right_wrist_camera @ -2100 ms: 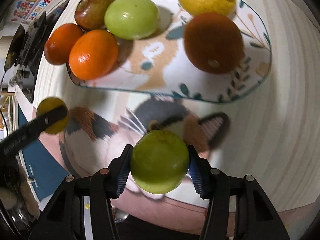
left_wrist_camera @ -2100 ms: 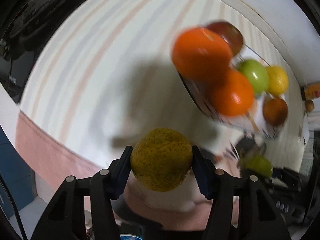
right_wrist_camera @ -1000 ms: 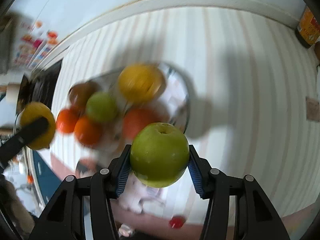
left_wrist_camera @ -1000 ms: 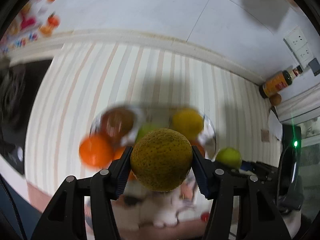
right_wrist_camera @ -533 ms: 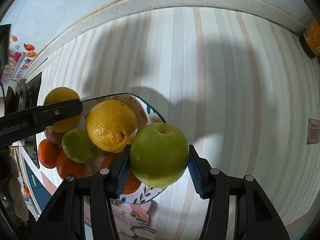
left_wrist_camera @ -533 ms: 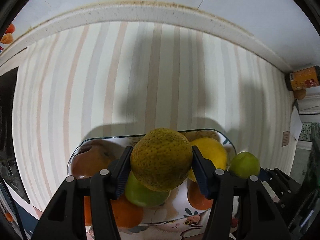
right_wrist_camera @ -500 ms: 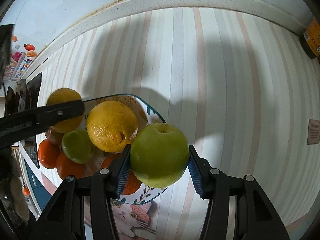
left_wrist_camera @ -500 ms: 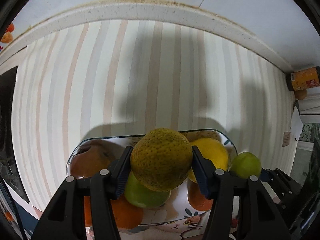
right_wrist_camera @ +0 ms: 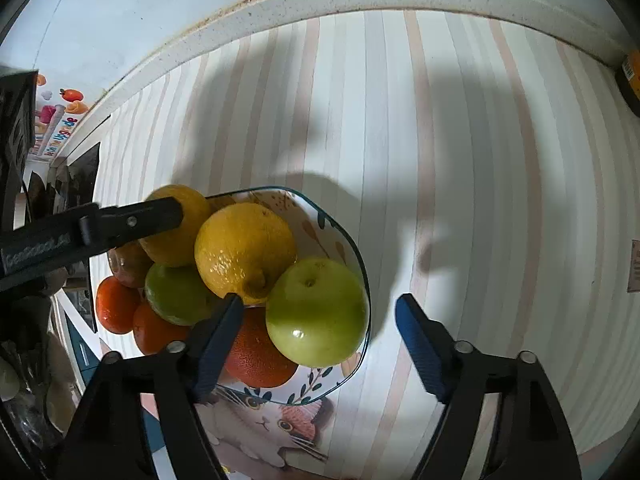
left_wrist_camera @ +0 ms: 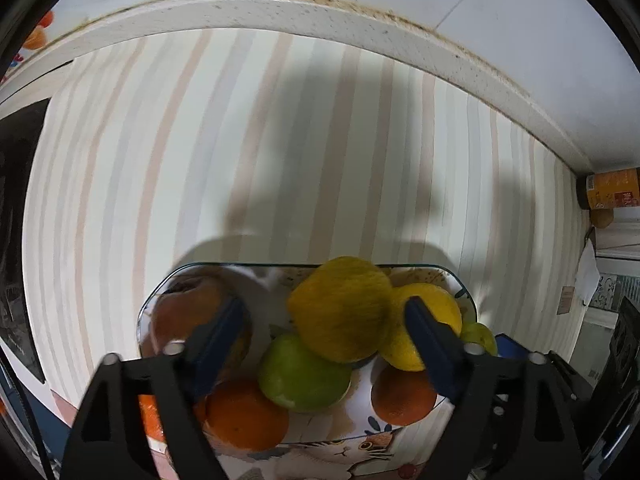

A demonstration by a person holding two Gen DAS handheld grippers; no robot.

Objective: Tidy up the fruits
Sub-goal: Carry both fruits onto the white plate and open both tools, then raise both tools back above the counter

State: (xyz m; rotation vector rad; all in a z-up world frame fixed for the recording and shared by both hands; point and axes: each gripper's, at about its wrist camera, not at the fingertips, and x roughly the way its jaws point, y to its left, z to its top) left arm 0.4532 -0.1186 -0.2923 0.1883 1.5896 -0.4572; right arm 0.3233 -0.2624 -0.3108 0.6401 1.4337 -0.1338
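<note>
Fruit heaped on the plate, both grippers spread wide

Fruit fills a glass plate (right_wrist_camera: pixel 362 288) with a leaf-and-cat print, lying on a striped tablecloth (right_wrist_camera: pixel 460 160). From the right wrist view, a green apple (right_wrist_camera: pixel 317 311) sits at the plate's right rim, touching a yellow lemon (right_wrist_camera: pixel 245 252) and lying over an orange (right_wrist_camera: pixel 256 354). A second green fruit (right_wrist_camera: pixel 176 294) and two more oranges (right_wrist_camera: pixel 114 306) crowd the left side. A rough yellow-green citrus (left_wrist_camera: pixel 340 308) shows blurred in the left wrist view, over the plate's far half, above the green fruit (left_wrist_camera: pixel 304 372) and against the lemon (left_wrist_camera: pixel 430 320); whether it rests on the pile cannot be told.

Left gripper (left_wrist_camera: pixel 324 320) is spread wide, its blue pads (left_wrist_camera: pixel 428 340) clear of the citrus on both sides — it holds nothing. Right gripper (right_wrist_camera: pixel 318 318) is likewise wide open, the apple lying between its fingers without either pad touching it; its left finger (right_wrist_camera: pixel 218 334) overlaps the lemon's lower edge.

Beyond the plate's far rim, striped cloth runs open to a raised, speckled counter edge (left_wrist_camera: pixel 280 12) below a white tiled wall (right_wrist_camera: pixel 120 12). To the right the cloth is also open, up to an orange-labelled bottle (left_wrist_camera: pixel 612 188) in the far corner. On the left, a dark appliance (left_wrist_camera: pixel 16 200) borders the cloth. Both grippers point down and forward over the plate's near edge, side by side — the left one's finger (right_wrist_camera: pixel 120 222) crosses the right wrist view above the pile.
</note>
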